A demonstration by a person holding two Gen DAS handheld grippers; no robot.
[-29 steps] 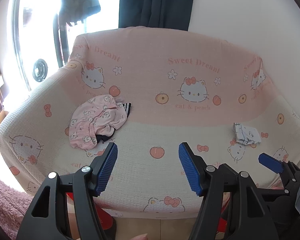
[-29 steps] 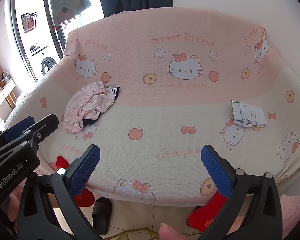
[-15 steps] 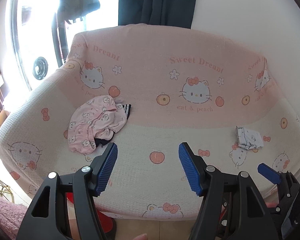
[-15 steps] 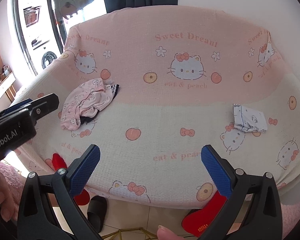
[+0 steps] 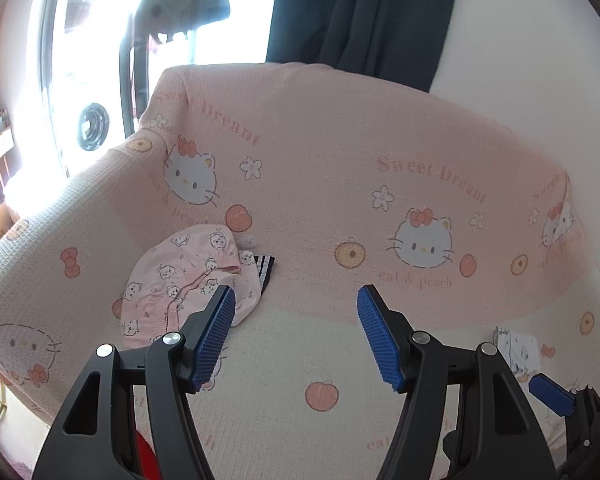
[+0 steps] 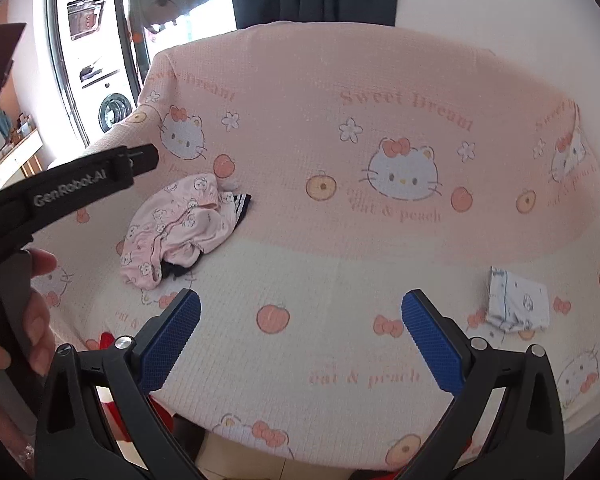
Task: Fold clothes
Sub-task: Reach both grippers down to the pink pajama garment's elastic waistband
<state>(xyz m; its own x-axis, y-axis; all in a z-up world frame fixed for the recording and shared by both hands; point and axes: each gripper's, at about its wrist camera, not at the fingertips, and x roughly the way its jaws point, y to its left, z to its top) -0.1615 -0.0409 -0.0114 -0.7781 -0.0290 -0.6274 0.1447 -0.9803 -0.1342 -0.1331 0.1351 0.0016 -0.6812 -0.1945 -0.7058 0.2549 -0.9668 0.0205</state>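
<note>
**Sofa, two garments, both grippers empty**

Left gripper (image 5: 293,334): hovering with jaws spread, gripping nothing. Right gripper (image 6: 300,338): likewise spread and empty. Crumpled pink garment (image 6: 172,228): lying on the sofa cover (image 6: 320,268), ahead-left of both grippers. Folded white garment (image 6: 518,300): resting ahead-right of the right gripper, well apart from the pink one.

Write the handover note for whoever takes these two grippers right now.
Left gripper: open, empty, above the sofa seat near the pink garment.
Right gripper: open, empty, over mid-seat.
Pink garment lies crumpled on the seat's left side, on top of a dark striped piece.
Done: one small white printed item lies folded on the right.
Left: pick up, fold the crumpled pile.
</note>
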